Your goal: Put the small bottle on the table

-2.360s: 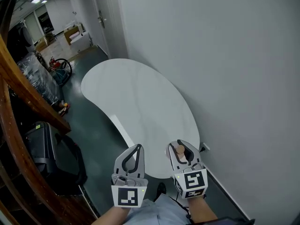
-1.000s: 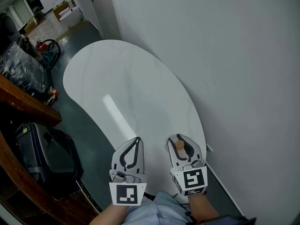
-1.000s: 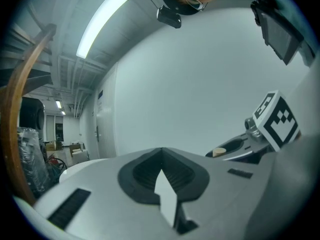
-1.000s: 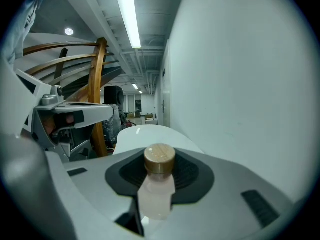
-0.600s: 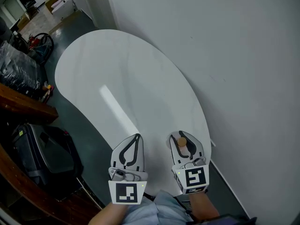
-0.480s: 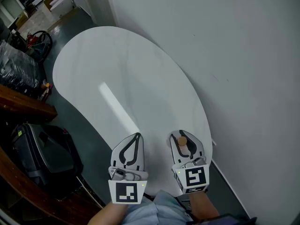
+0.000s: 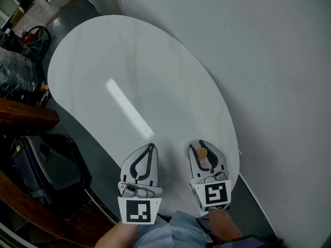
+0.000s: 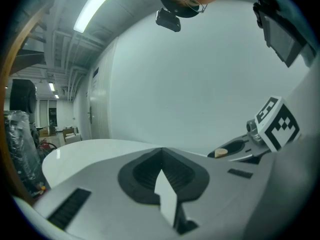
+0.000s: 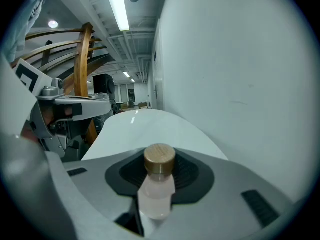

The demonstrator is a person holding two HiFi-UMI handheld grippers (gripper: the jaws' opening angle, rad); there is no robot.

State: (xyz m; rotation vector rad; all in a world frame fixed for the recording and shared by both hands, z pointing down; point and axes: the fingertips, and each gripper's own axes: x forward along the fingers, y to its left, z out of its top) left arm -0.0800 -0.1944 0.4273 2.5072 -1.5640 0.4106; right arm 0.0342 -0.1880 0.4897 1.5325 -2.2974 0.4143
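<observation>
My right gripper (image 7: 203,151) is shut on a small pale bottle (image 9: 157,184) with a tan wooden cap (image 7: 202,152). The bottle stands upright between the jaws, above the near right end of the white kidney-shaped table (image 7: 129,81). In the left gripper view the cap (image 8: 220,153) shows off to the right. My left gripper (image 7: 145,154) hovers beside it over the table's near edge, its jaws shut with nothing between them (image 8: 161,171).
A white wall (image 7: 248,61) runs along the table's right side. Left of the table are a dark floor, a black bag (image 7: 46,164), a curved wooden rail (image 7: 23,115) and wrapped goods (image 7: 15,71). A doorway lies at the far end.
Both grippers have come forward over the table's near end; the table now fills more of the head view. The bottle stays held in the right gripper.
</observation>
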